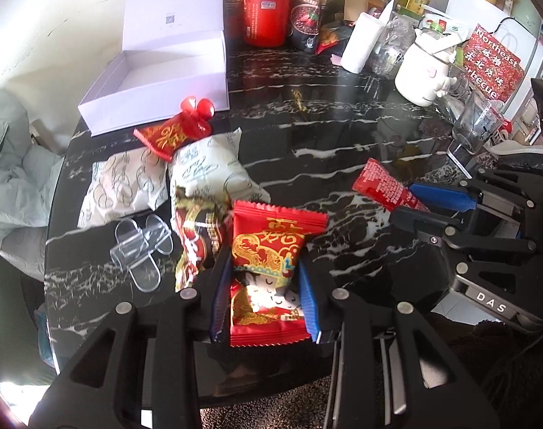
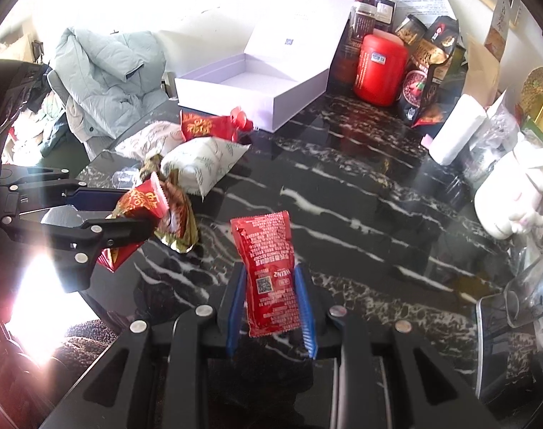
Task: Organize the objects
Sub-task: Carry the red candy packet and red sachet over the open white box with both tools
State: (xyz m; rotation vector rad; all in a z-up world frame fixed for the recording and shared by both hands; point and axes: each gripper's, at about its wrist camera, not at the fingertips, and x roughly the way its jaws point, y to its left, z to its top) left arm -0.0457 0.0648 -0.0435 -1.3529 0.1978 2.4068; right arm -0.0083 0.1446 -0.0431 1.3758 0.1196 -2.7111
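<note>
**Both grippers clamped on red packets above the marble table**

At the far left, a pale green jacket point(image 2: 103, 75) is heaped beyond the table edge. On the black marble table point(image 1: 307, 143), a white box point(image 1: 157, 82) stands open at the far left, its lid tipped up behind it. Just near of it lies a red pouch point(image 1: 171, 132) with a red bow, resting on two white pillow packs point(image 1: 203, 168). Near those, a clear plastic piece point(image 1: 141, 246) lies on the table, and beside it, to the right, a dark gold-printed wrapper point(image 1: 193, 236).

The left gripper point(image 1: 266, 286) is clamped on a red candy packet point(image 1: 271, 250) with a gold dragon print; the blue pads press its sides and the packet sticks out past the fingertips, over the near left of the table.

To the right, the right gripper point(image 2: 271, 304) is clamped on a red ketchup sachet point(image 2: 268, 268), which also stands out beyond the fingertips, over the near middle of the table.

At the far side stand a red canister point(image 1: 266, 14) and dark snack bags point(image 1: 307, 18). Further right are a white roll point(image 1: 360, 43), a white mug point(image 1: 421, 71) and a red bag point(image 1: 493, 60) printed "Northeast Barbecue".
</note>
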